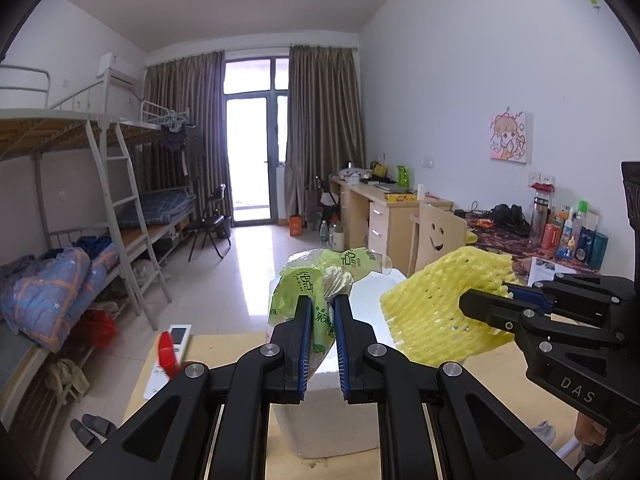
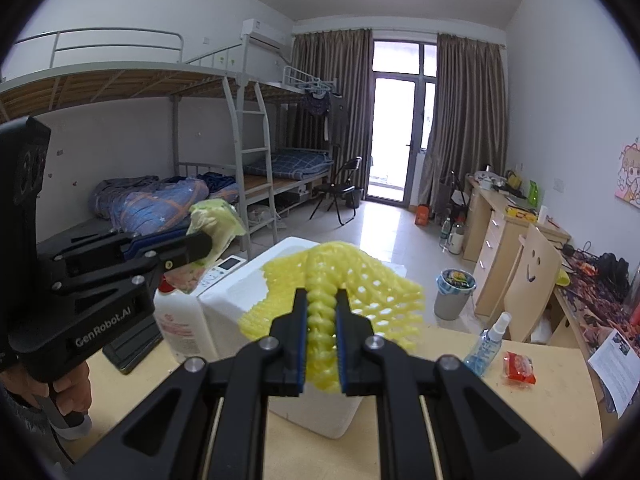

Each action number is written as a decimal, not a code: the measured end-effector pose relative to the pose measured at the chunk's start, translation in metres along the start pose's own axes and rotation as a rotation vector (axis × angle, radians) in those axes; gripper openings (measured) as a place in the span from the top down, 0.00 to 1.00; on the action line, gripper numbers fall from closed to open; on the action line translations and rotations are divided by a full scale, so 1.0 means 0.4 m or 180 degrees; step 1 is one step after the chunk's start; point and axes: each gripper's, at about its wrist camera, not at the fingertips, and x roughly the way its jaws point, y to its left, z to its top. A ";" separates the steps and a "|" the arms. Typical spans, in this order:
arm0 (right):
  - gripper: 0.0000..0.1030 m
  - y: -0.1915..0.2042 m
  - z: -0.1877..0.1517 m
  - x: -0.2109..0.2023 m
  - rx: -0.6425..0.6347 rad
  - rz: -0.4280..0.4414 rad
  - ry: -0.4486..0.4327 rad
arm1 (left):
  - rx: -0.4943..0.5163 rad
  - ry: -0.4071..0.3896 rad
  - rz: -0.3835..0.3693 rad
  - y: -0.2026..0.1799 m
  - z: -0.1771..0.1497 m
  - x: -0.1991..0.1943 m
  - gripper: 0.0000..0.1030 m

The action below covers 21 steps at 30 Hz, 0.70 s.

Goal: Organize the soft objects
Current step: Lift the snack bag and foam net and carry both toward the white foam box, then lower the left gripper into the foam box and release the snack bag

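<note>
Metal bunk beds [image 2: 168, 92], folding chair [image 1: 210, 222], wooden desk [image 1: 384, 204], blue spray bottle [image 2: 486, 346], grey bin [image 2: 454, 294], brown curtains [image 1: 324, 128]

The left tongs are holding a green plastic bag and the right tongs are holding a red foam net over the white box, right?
Not quite: the foam net is yellow, not red, as the right wrist view shows. The rest holds: the left tongs hold a green plastic bag, and the right tongs hold the net over the white box.
</note>
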 end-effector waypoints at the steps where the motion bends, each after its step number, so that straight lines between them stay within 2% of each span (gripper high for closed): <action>1: 0.85 -0.002 0.002 0.006 0.0004 0.0001 0.0009 | 0.0006 0.0021 0.0003 0.000 0.000 0.010 0.88; 5: 0.85 -0.008 0.009 0.031 0.0058 -0.0002 0.0051 | 0.0036 0.0128 0.0069 0.002 0.002 0.046 0.88; 10: 0.85 -0.016 0.015 0.063 0.0065 -0.0015 0.0125 | 0.0040 0.0181 0.0040 0.004 0.009 0.075 0.88; 16: 0.85 -0.030 0.019 0.065 0.0099 -0.0062 0.0125 | 0.0057 0.0264 -0.0025 -0.006 0.014 0.111 0.88; 21: 0.85 -0.054 0.024 0.040 0.0153 -0.0180 0.0095 | 0.0085 0.0313 -0.0189 -0.036 0.022 0.137 0.88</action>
